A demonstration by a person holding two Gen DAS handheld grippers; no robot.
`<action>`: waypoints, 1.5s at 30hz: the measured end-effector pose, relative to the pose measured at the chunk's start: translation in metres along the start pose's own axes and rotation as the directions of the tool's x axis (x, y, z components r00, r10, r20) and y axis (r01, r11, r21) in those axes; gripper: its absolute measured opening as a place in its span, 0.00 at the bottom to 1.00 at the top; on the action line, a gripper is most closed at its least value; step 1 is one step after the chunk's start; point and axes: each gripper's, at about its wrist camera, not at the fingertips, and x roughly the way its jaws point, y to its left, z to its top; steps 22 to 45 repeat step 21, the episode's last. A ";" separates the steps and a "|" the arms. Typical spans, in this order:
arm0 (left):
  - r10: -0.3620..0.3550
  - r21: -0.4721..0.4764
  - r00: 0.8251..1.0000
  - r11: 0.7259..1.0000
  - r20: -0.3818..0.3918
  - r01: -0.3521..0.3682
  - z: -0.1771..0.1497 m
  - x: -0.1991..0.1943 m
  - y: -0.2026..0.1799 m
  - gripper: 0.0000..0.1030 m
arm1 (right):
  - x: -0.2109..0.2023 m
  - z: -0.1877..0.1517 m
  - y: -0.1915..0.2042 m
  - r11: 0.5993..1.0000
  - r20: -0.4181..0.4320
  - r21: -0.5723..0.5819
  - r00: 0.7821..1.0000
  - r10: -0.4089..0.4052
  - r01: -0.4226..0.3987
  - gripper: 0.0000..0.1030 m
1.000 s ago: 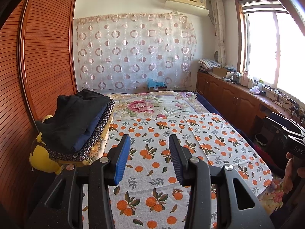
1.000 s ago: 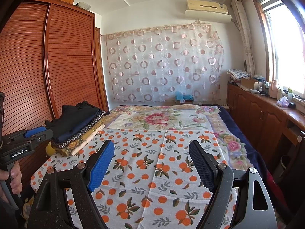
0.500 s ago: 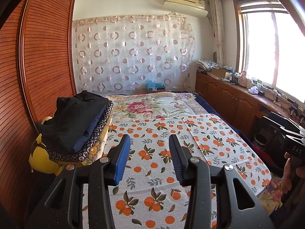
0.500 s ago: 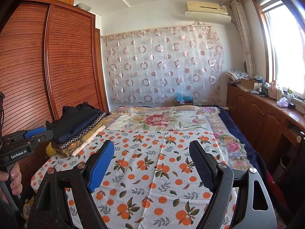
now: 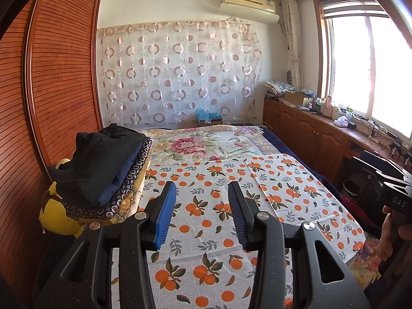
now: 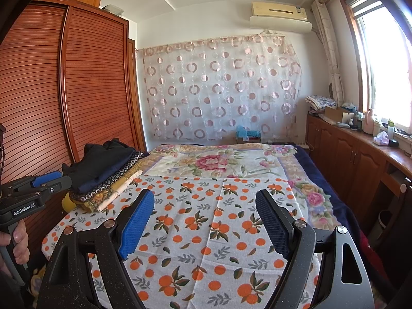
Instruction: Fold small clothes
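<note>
A white cloth with orange fruit print (image 5: 206, 206) lies spread flat over the near part of the bed; it also shows in the right wrist view (image 6: 206, 219). A stack of folded clothes (image 5: 103, 170), dark ones on top, sits at the bed's left edge, also seen in the right wrist view (image 6: 103, 172). My left gripper (image 5: 202, 216) is open and empty, held above the cloth. My right gripper (image 6: 203, 221) is open wide and empty, also above the cloth. Each gripper shows at the edge of the other's view.
A floral bedspread (image 5: 206, 144) covers the far bed. A wooden slatted wardrobe (image 5: 51, 90) stands along the left. A low wooden cabinet (image 5: 322, 134) with clutter runs under the window at right. A yellow soft toy (image 5: 56, 213) lies under the stack.
Both grippers have tilted up a little, so the room sits lower in both views. Both stay open and empty. The cloth has not moved.
</note>
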 end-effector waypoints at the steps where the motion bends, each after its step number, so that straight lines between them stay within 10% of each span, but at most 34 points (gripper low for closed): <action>1: 0.001 0.001 1.000 1.000 0.000 -0.001 0.000 0.000 0.000 0.42 | 0.000 0.000 0.000 1.000 0.000 0.000 1.000 0.000 0.000 0.80; 45: 0.002 0.001 1.000 1.000 0.002 -0.002 -0.001 0.000 -0.001 0.42 | 0.000 0.000 -0.003 1.000 0.003 -0.001 1.000 0.002 -0.002 0.81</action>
